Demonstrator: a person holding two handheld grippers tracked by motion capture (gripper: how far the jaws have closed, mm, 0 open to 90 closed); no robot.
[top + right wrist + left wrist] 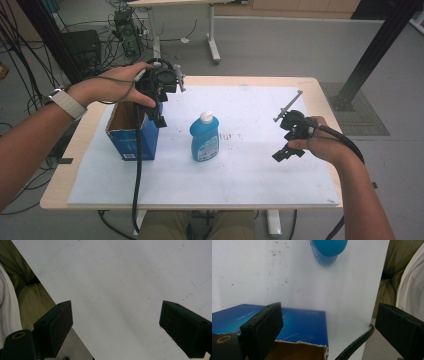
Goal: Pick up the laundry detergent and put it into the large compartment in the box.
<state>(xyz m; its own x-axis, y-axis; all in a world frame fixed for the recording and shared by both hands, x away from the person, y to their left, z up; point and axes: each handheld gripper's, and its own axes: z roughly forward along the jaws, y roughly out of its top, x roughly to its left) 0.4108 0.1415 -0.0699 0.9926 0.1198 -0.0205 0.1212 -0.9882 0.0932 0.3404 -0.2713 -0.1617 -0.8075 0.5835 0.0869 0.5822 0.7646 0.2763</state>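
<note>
Left gripper [159, 116] spread over open box [131, 134]; right gripper [286, 151] spread, idle — bottle [204, 136] at three o'clock: approach squarely.

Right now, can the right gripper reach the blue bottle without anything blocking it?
Probably yes. The right gripper is open over bare white mat, and nothing stands between it and the blue bottle. The blue box is on the bottle's far side.
</note>
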